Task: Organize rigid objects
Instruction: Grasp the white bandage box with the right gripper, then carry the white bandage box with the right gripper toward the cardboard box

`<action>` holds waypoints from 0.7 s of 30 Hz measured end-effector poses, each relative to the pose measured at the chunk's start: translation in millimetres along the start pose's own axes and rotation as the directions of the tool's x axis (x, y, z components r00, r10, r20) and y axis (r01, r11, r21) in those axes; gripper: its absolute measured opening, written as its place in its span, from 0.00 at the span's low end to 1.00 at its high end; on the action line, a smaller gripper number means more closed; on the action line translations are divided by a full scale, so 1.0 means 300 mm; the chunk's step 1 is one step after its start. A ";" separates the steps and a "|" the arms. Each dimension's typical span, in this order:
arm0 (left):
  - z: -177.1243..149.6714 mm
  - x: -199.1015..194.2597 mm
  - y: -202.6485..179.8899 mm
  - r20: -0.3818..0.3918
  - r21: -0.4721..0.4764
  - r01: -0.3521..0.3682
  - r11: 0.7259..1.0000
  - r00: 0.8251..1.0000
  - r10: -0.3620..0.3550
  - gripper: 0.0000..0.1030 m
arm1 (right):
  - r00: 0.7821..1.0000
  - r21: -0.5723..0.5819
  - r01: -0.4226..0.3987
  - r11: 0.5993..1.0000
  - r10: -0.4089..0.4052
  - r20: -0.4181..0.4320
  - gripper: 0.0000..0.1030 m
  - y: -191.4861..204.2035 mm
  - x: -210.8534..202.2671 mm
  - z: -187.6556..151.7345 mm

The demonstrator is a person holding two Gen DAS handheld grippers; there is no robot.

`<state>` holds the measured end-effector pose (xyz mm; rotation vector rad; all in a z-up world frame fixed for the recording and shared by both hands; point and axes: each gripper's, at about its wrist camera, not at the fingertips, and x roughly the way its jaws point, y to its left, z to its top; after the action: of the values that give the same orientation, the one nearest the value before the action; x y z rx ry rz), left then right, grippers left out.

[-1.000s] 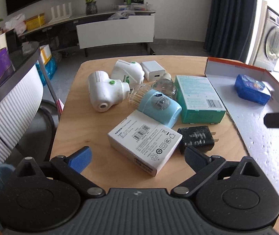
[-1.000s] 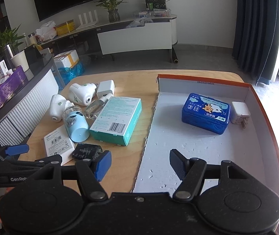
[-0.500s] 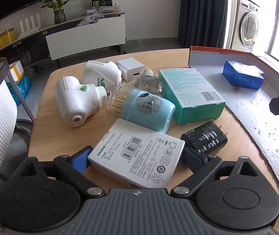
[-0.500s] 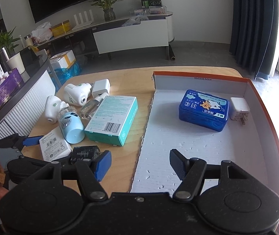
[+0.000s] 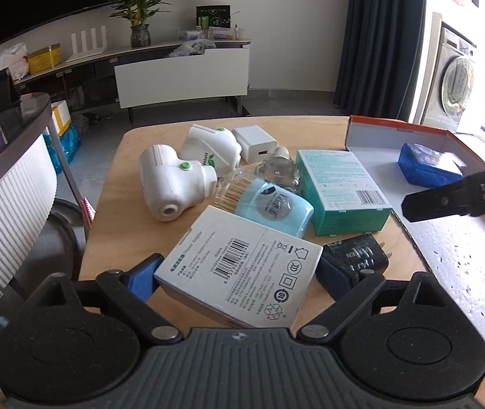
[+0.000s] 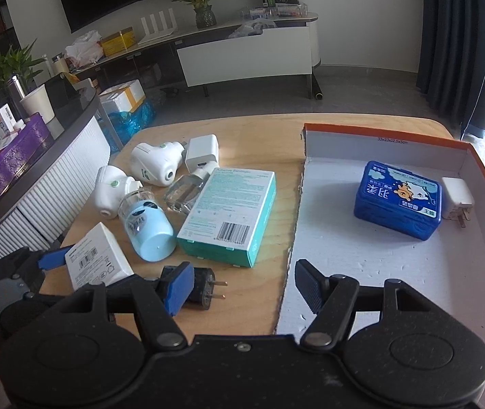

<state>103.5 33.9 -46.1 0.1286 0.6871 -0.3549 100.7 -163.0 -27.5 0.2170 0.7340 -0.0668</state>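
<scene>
My left gripper (image 5: 239, 276) is open with its blue pads on either side of a white power adapter box (image 5: 239, 266) that lies on the wooden table (image 5: 126, 204); the pads stand close to the box's sides. The box also shows in the right wrist view (image 6: 97, 260). My right gripper (image 6: 244, 288) is open and empty above the edge of the orange-rimmed cardboard tray (image 6: 395, 272). In the tray lie a blue tin (image 6: 397, 199) and a white charger (image 6: 457, 199).
On the table lie a black plug (image 5: 358, 254), a teal box (image 5: 341, 189), a light blue toothpick jar (image 5: 273, 204), a clear bottle (image 5: 278, 170), two white plug-in devices (image 5: 170, 182), (image 5: 211, 150), and a white charger (image 5: 254, 143). A ribbed white counter (image 5: 7, 197) stands left.
My left gripper has moved forward so the white box now sits between its pads. The right gripper has shifted slightly left and closer to the tray edge.
</scene>
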 end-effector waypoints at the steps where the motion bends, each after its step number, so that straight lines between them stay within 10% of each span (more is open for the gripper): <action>1: 0.005 -0.010 0.007 0.007 -0.015 -0.003 1.000 1.000 0.003 0.94 | 1.000 0.007 0.002 1.000 -0.002 -0.004 0.76 0.005 0.013 0.011; 21: 0.031 -0.015 0.055 0.050 -0.104 -0.064 0.993 0.996 0.069 0.94 | 0.984 0.034 0.141 0.989 -0.136 -0.112 0.83 0.096 0.365 0.150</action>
<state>111.8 48.4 -36.1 0.0446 0.6447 -0.2578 215.5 -143.1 -63.6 0.2104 0.8571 -0.2040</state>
